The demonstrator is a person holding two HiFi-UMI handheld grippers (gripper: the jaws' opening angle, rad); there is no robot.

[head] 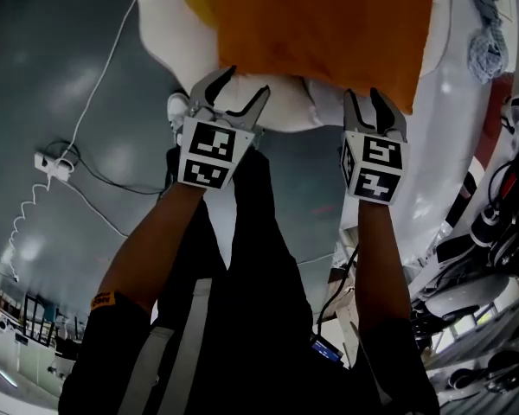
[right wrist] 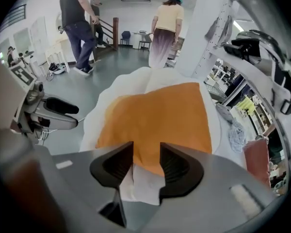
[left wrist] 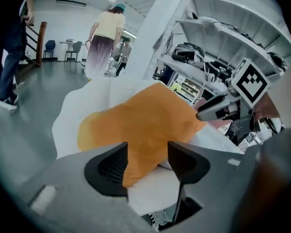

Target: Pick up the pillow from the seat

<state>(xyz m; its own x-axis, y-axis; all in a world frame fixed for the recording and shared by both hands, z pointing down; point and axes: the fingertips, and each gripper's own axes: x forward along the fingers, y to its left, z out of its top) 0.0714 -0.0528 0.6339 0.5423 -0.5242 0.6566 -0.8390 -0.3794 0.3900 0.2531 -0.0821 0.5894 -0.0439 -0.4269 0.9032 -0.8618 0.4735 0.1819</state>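
An orange pillow (head: 316,24) lies on a white-covered seat (head: 169,24). In the head view my left gripper (head: 233,102) and right gripper (head: 370,106) are both at the pillow's near edge, one at each near corner. In the left gripper view the pillow's corner (left wrist: 140,125) reaches between my left gripper's (left wrist: 148,161) open jaws, over the white seat cover (left wrist: 72,110). In the right gripper view the pillow's near edge (right wrist: 155,115) dips between my right gripper's (right wrist: 146,161) open jaws. Neither pair of pads presses on the fabric.
A white cable and power strip (head: 56,164) lie on the grey floor to the left. Shelves packed with gear (left wrist: 208,57) stand to the right of the seat. A crumpled cloth (right wrist: 236,135) rests beside the pillow. Two people (right wrist: 167,28) walk in the background.
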